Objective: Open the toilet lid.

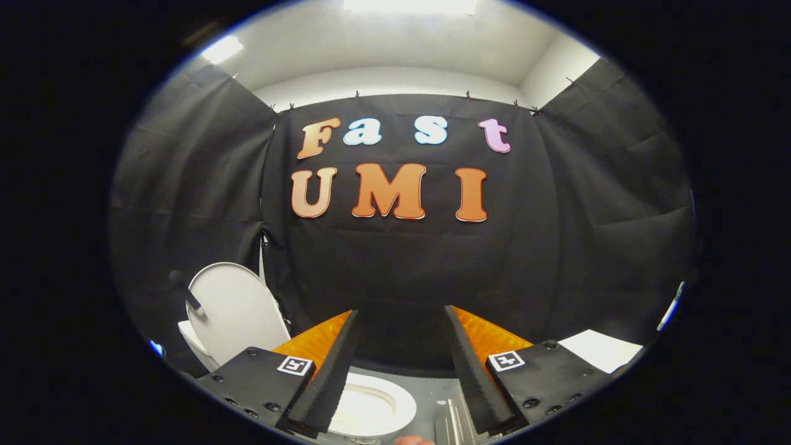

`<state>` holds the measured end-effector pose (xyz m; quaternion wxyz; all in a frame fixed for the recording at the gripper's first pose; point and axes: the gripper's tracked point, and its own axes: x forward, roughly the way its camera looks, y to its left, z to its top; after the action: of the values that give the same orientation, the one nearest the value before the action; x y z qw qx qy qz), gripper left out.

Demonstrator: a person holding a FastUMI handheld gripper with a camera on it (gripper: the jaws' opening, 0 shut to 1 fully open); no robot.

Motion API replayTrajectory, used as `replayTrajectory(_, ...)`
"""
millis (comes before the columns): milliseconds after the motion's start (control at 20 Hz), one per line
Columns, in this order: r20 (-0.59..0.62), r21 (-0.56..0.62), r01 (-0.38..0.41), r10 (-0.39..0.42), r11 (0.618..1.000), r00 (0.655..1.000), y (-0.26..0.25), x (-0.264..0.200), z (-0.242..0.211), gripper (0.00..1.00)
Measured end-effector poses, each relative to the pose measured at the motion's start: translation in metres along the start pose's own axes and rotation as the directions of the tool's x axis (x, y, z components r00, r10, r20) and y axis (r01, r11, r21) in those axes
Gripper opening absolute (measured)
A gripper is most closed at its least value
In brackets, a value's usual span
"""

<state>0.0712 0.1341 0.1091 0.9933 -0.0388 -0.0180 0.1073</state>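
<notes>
Left of the tongs, the toilet lid point(238, 309) stands raised.
Tilted up against the black cloth wall point(395, 272), it leaves the seat and bowl point(371, 408) exposed below, between the fingers, so the opening looks done and only backing away is left. The tongs point(398, 364) are held level, pointing at the wall, spread wide and gripping nothing.

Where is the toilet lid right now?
The toilet lid stands raised against the black cloth wall, left of and beyond the open gripper, above the bowl.
</notes>
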Motion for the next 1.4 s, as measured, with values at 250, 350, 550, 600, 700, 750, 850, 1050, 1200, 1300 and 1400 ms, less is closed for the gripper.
replayTrajectory(250, -0.01, -0.038, 0.025, -0.026, 0.999, 1.0, -0.028, -0.035, -0.026, 0.93)
replayTrajectory(350, -0.027, -0.033, 0.056, -0.056, 0.998, 0.998, -0.037, -0.049, -0.041, 0.95)
replayTrajectory(550, -0.044, -0.046, 0.086, -0.088, 0.995, 0.995, -0.05, -0.076, -0.074, 0.97)
replayTrajectory(600, -0.058, -0.044, 0.09, -0.093, 0.995, 0.994, -0.053, -0.082, -0.083, 0.97)
replayTrajectory(700, -0.067, -0.031, 0.11, -0.112, 0.993, 0.992, -0.061, -0.086, -0.091, 0.97)
replayTrajectory(750, -0.066, -0.025, 0.121, -0.122, 0.992, 0.99, -0.064, -0.088, -0.092, 0.97)
replayTrajectory(850, -0.051, -0.017, 0.153, -0.154, 0.988, 0.987, -0.072, -0.092, -0.092, 0.97)
replayTrajectory(1050, -0.044, -0.041, 0.257, -0.259, 0.966, 0.965, -0.099, -0.103, -0.113, 0.97)
replayTrajectory(1200, -0.069, -0.043, 0.29, -0.293, 0.956, 0.954, -0.11, -0.105, -0.125, 0.98)
replayTrajectory(1300, -0.051, -0.046, 0.292, -0.294, 0.955, 0.954, -0.109, -0.105, -0.12, 0.98)
replayTrajectory(1400, -0.035, -0.067, 0.292, -0.295, 0.954, 0.955, -0.107, -0.103, -0.118, 0.98)
